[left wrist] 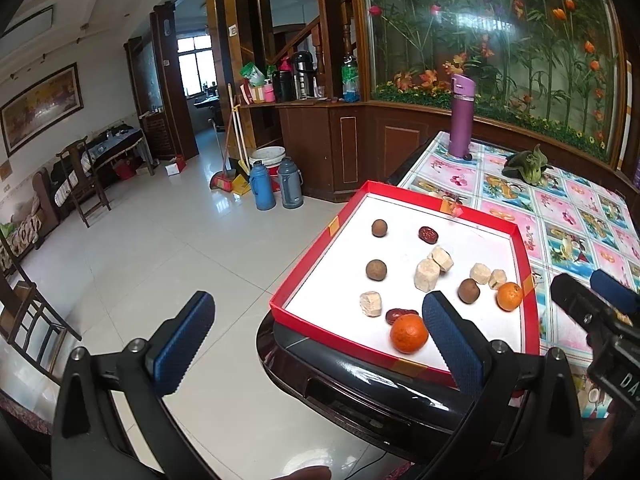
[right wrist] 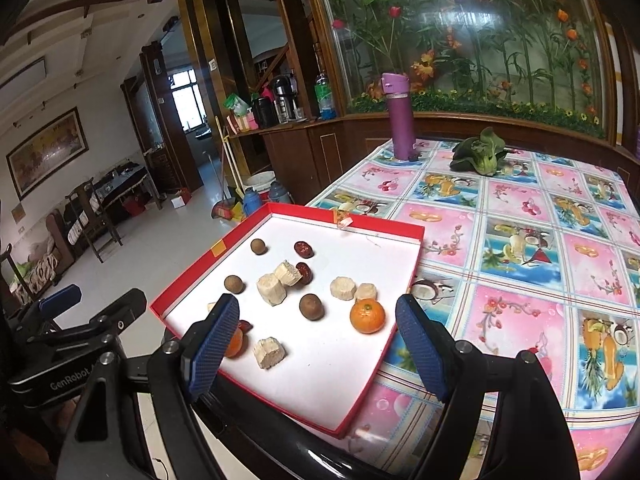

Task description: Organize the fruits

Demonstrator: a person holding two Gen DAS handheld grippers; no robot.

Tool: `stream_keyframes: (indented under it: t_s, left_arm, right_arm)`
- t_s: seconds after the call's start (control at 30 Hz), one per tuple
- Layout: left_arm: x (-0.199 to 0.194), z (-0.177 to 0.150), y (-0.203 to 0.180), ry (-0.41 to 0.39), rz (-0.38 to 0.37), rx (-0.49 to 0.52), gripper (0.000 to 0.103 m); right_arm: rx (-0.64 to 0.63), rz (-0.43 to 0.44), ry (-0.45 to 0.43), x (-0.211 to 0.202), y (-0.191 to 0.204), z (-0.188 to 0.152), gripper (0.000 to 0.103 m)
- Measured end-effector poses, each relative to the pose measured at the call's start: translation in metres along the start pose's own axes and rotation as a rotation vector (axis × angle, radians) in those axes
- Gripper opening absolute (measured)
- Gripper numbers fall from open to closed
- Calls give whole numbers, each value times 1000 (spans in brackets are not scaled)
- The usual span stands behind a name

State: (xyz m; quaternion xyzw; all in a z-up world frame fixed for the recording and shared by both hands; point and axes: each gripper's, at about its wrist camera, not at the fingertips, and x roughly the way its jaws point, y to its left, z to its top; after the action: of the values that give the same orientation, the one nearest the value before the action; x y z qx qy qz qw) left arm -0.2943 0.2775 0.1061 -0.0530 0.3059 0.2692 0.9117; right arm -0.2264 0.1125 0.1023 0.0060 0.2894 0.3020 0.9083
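Note:
A red tray (left wrist: 320,258) (right wrist: 192,270) with a white floor sits at the table's near left corner. In it lie two oranges (left wrist: 409,333) (right wrist: 367,315), brown longans (left wrist: 376,270) (right wrist: 311,307), dark red dates (left wrist: 428,235) (right wrist: 303,249) and pale beige chunks (left wrist: 427,275) (right wrist: 271,289). My left gripper (left wrist: 320,344) is open and empty, left of the tray's near corner, partly over the floor. My right gripper (right wrist: 316,348) is open and empty above the tray's near part. The second orange is partly hidden behind my right gripper's left finger (right wrist: 212,350).
A purple flask (left wrist: 461,117) (right wrist: 399,116) and a green leafy vegetable (left wrist: 527,165) (right wrist: 480,155) stand at the far side of the flower-patterned tablecloth (right wrist: 520,264). The table's dark rounded edge (left wrist: 360,384) is near. Thermos jugs (left wrist: 262,186) stand on the tiled floor.

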Motion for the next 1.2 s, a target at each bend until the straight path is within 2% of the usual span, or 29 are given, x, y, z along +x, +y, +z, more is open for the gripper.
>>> stream_keyframes:
  t_s: [0.43, 0.73, 0.83, 1.2]
  left_arm:
    - [5, -4, -2, 28, -13, 10, 103]
    - [-11, -6, -8, 21, -39, 11, 103]
    - [-17, -6, -9, 18, -28, 5, 103]
    - [-48, -7, -7, -31, -31, -1, 103]
  right_arm:
    - [5, 9, 25, 4, -1, -9, 80]
    - [-11, 3, -19, -15, -2, -9, 80]
    - [-17, 7, -26, -21, -2, -10, 80]
    - [-34, 17, -81, -45, 4, -12, 80]
